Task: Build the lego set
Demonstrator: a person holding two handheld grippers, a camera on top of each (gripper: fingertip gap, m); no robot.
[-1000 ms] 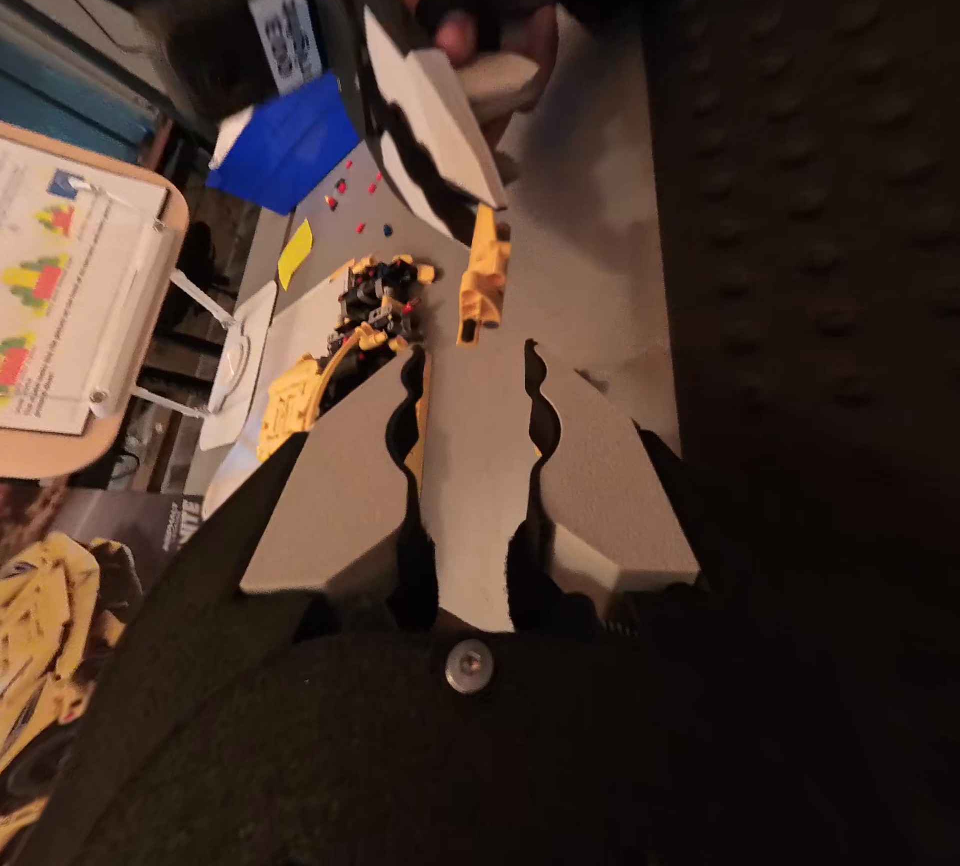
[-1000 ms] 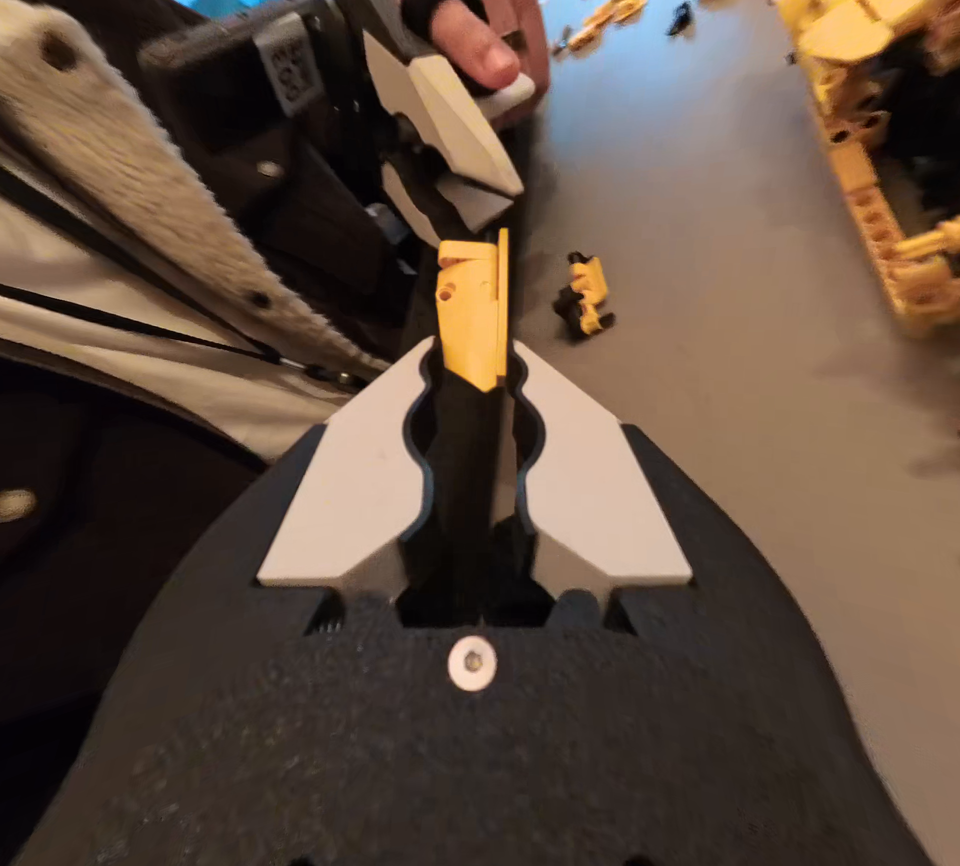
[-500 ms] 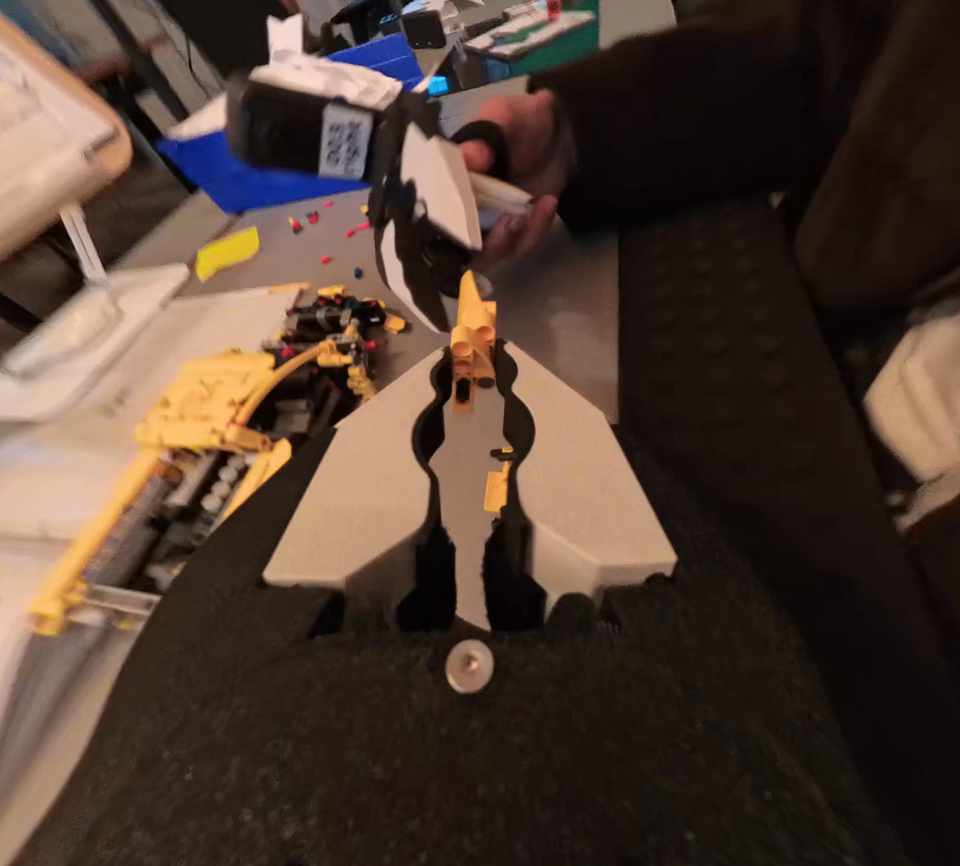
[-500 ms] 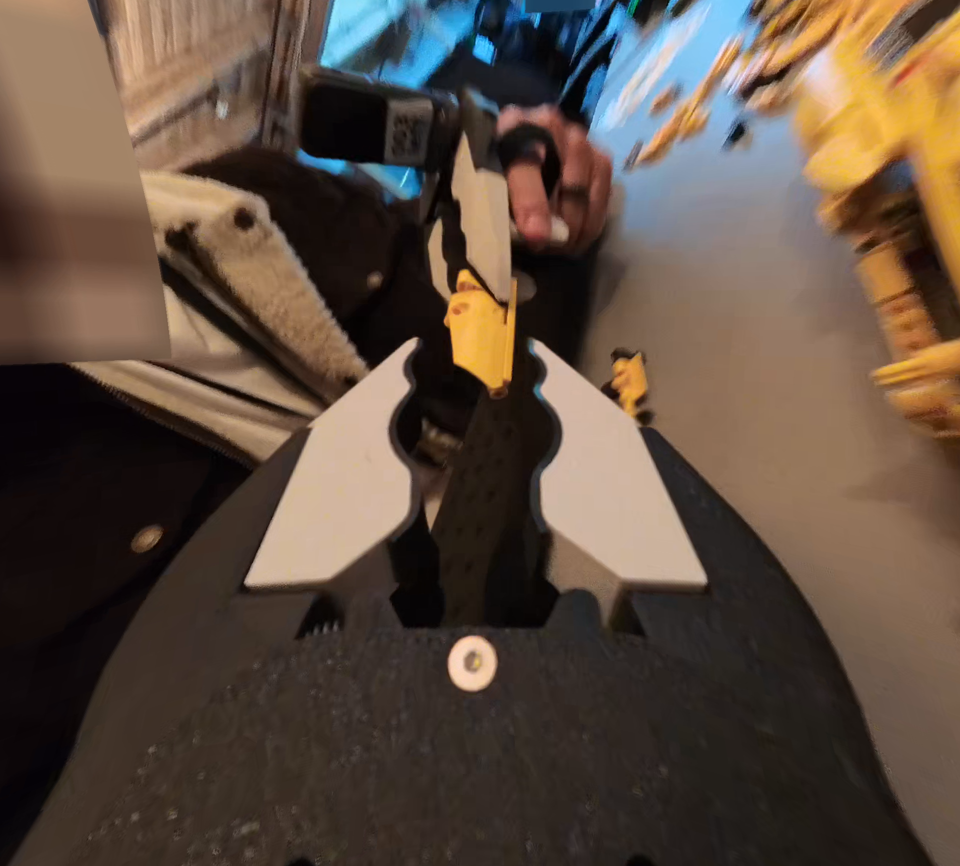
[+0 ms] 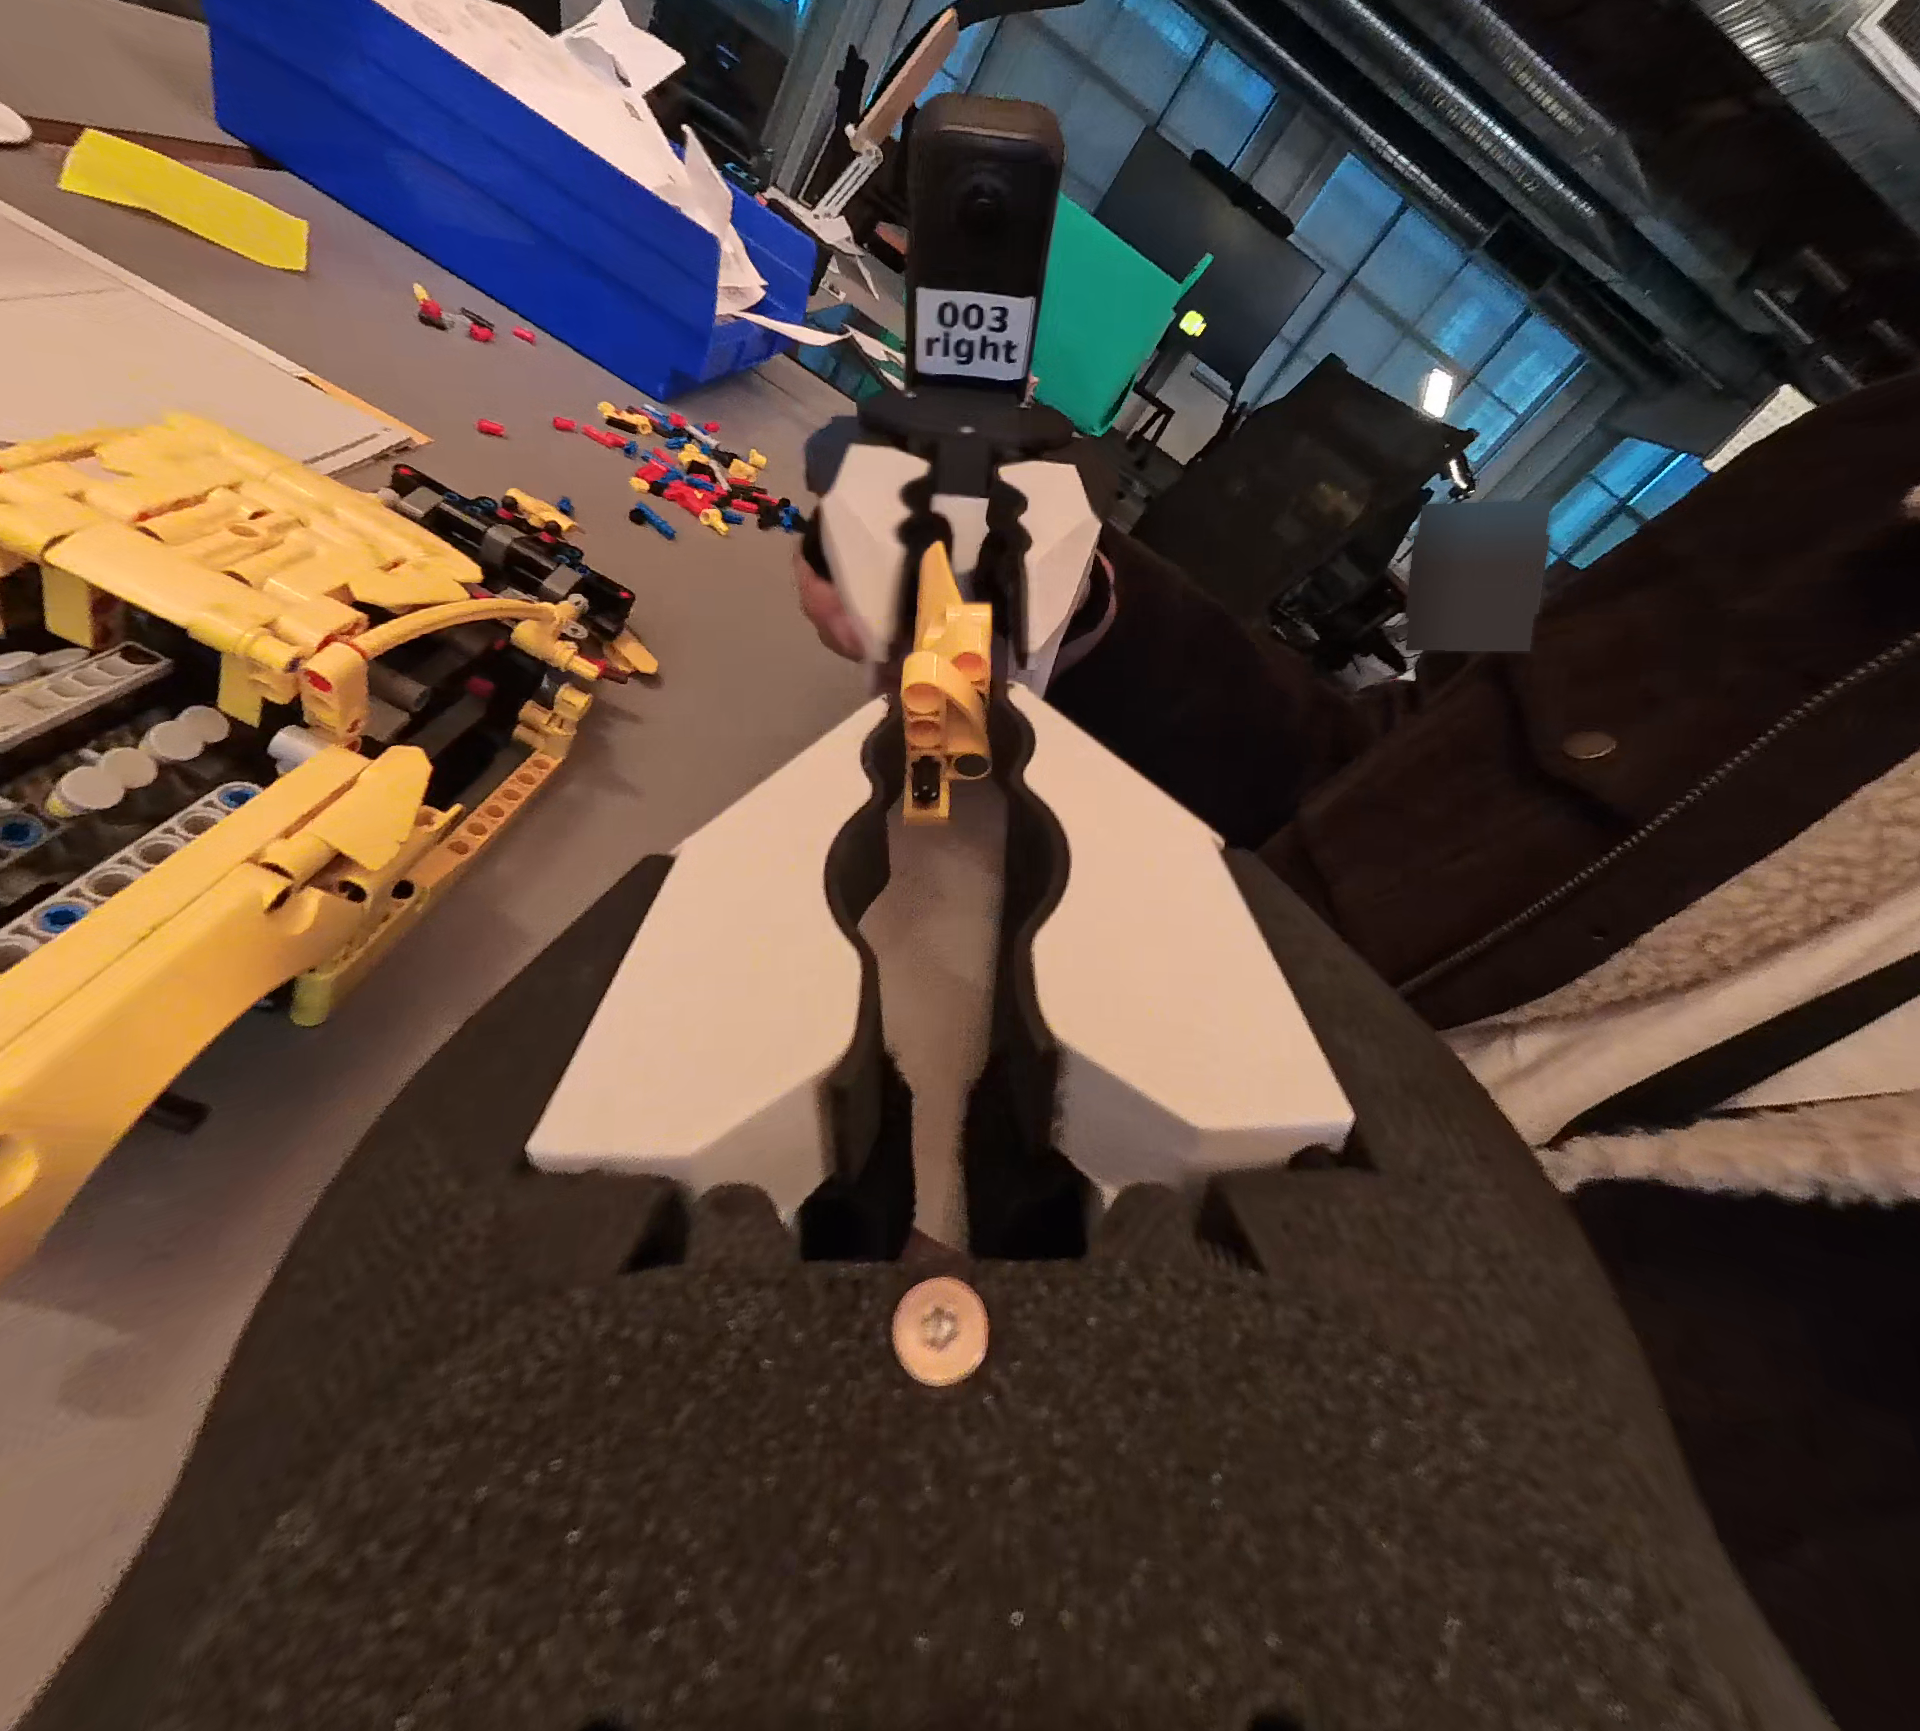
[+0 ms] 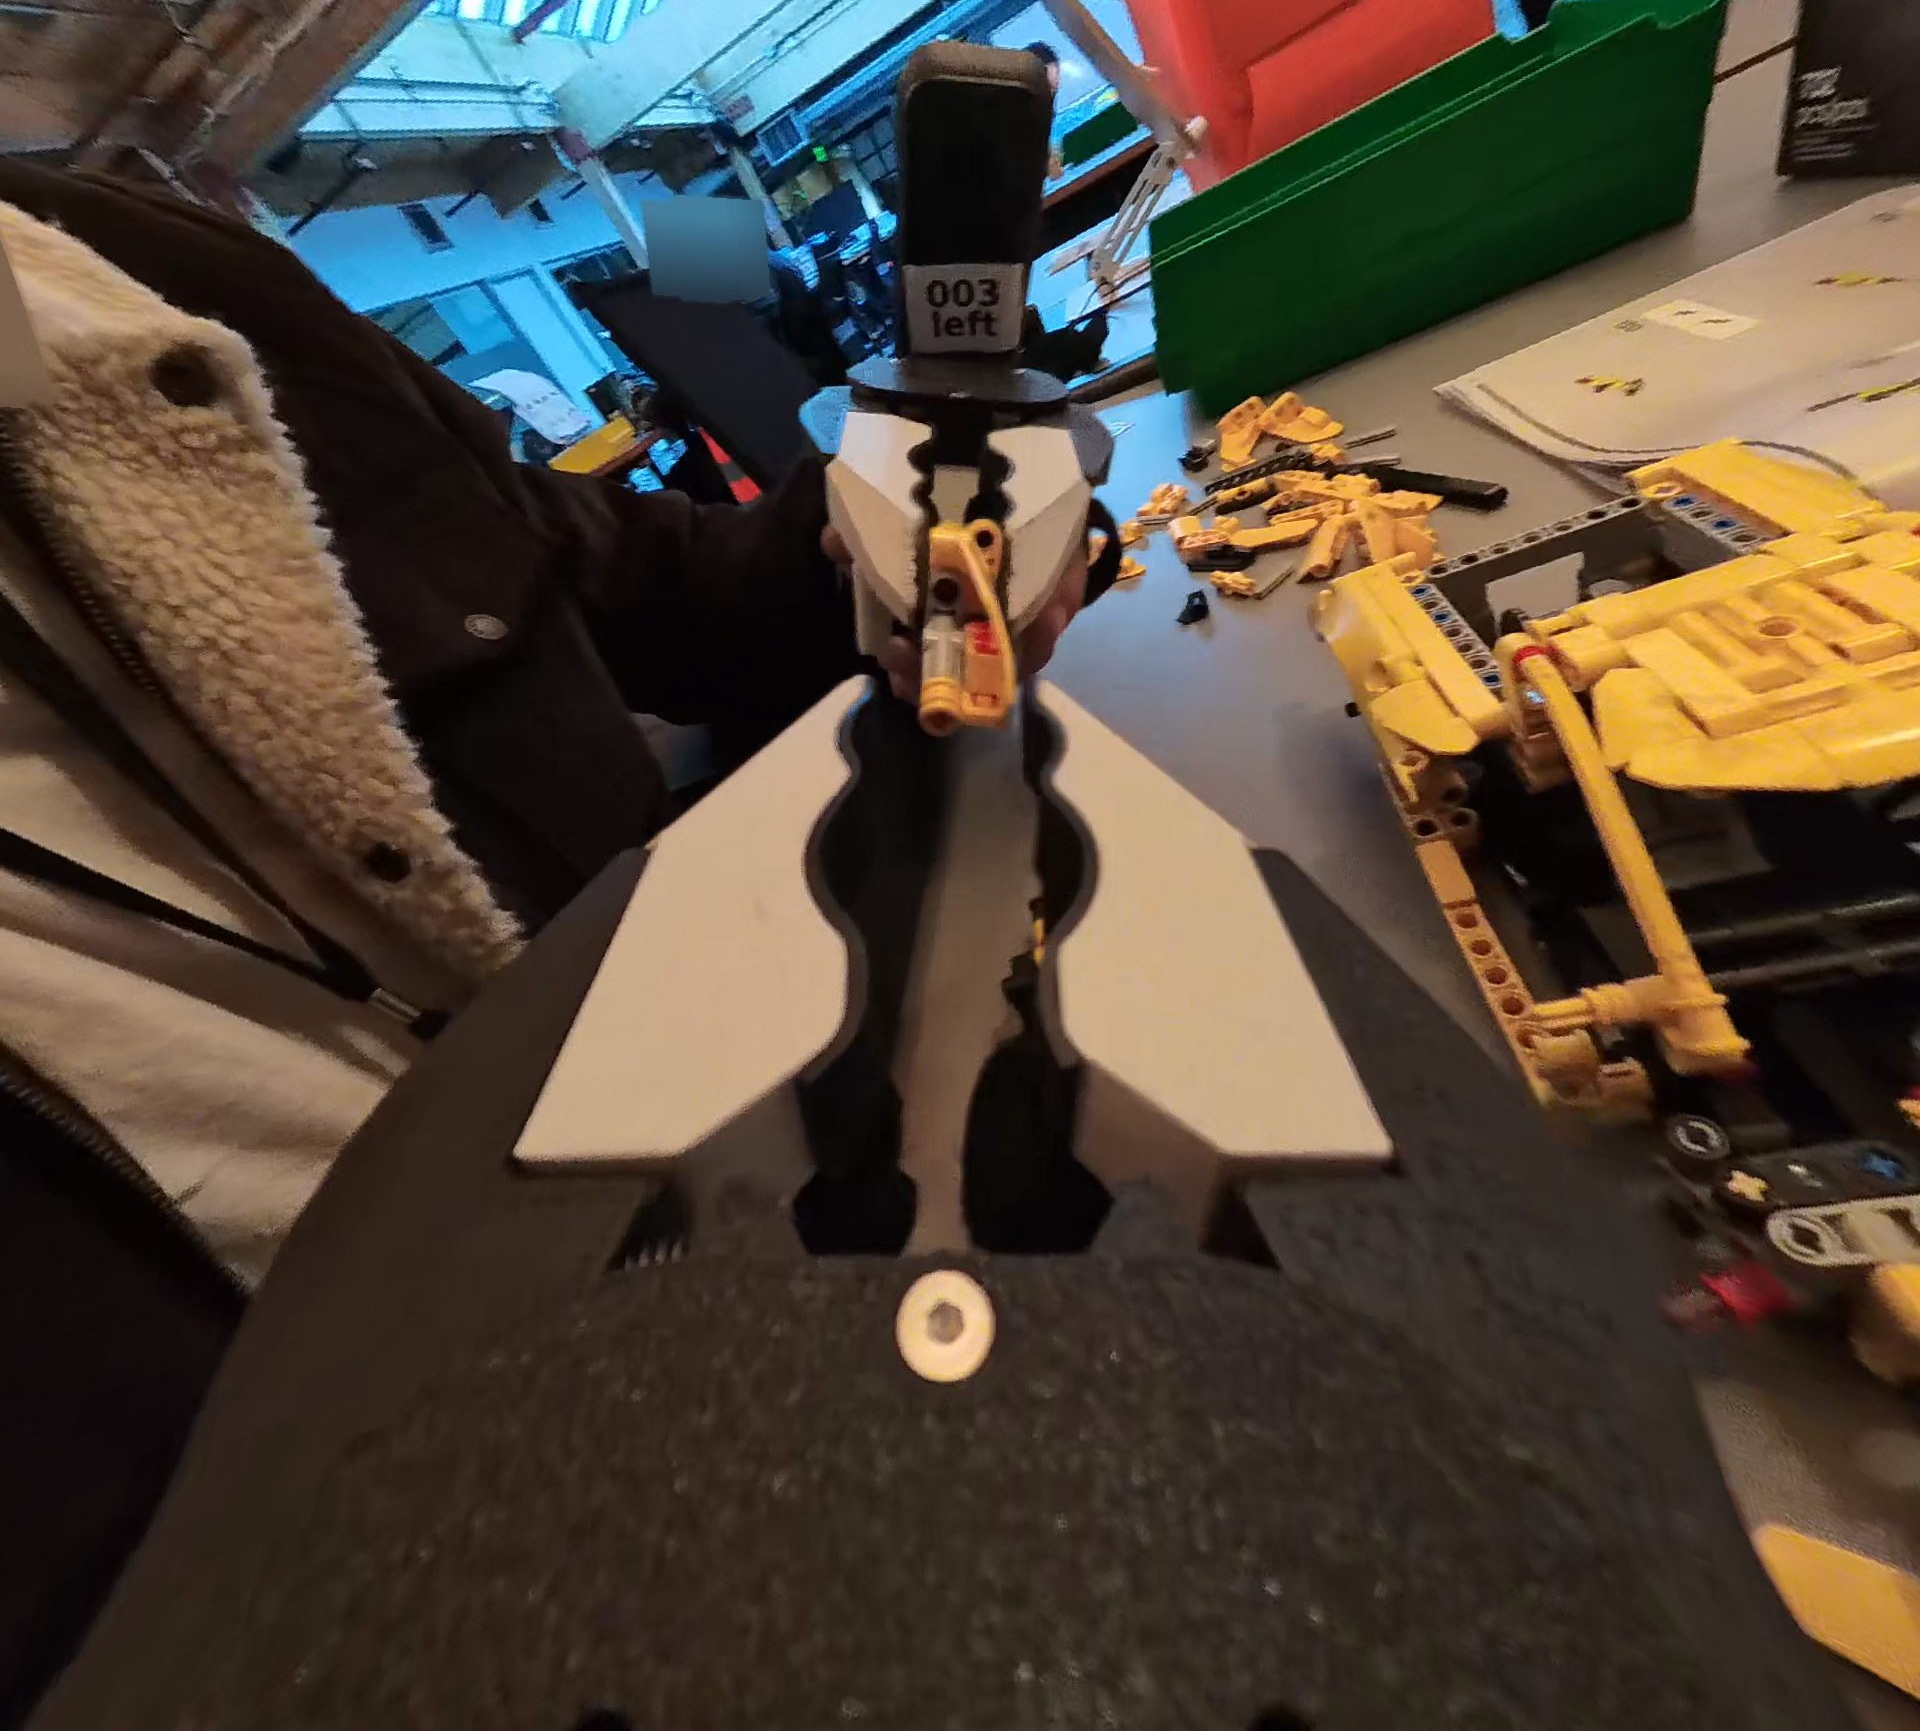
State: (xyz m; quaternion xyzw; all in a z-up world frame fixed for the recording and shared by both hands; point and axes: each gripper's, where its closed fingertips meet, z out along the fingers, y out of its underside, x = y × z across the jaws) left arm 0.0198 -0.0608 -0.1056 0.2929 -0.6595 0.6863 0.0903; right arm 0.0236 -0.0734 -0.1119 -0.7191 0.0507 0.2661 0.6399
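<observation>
A small yellow Lego piece (image 5: 940, 715) with pin holes is held in the air between my two grippers, which face each other tip to tip. My left gripper (image 5: 945, 720) is shut on one end of it. This also shows in the right wrist view, where the left gripper (image 6: 961, 538) holds the piece (image 6: 966, 632). My right gripper (image 6: 951, 694) stands part open. Its fingers flank the near end of the piece, with a dark slit on one side. The half-built yellow Lego car (image 5: 239, 559) lies on the grey table to the left, and it shows at the right in the right wrist view (image 6: 1714, 642).
A blue bin (image 5: 468, 154) with papers stands at the back, with small red, blue and yellow pins (image 5: 696, 476) scattered before it. A green bin (image 6: 1434, 195), a red bag (image 6: 1309, 8), a pile of yellow parts (image 6: 1299, 518) and an instruction booklet (image 6: 1714, 362) lie beyond the car. A person's coat is close by. Both grippers' tips are close together, under 4 cm apart.
One second ago my right gripper held the yellow piece and my left was open. My left has shut on it and my right has let go. Both grippers have risen and levelled.
</observation>
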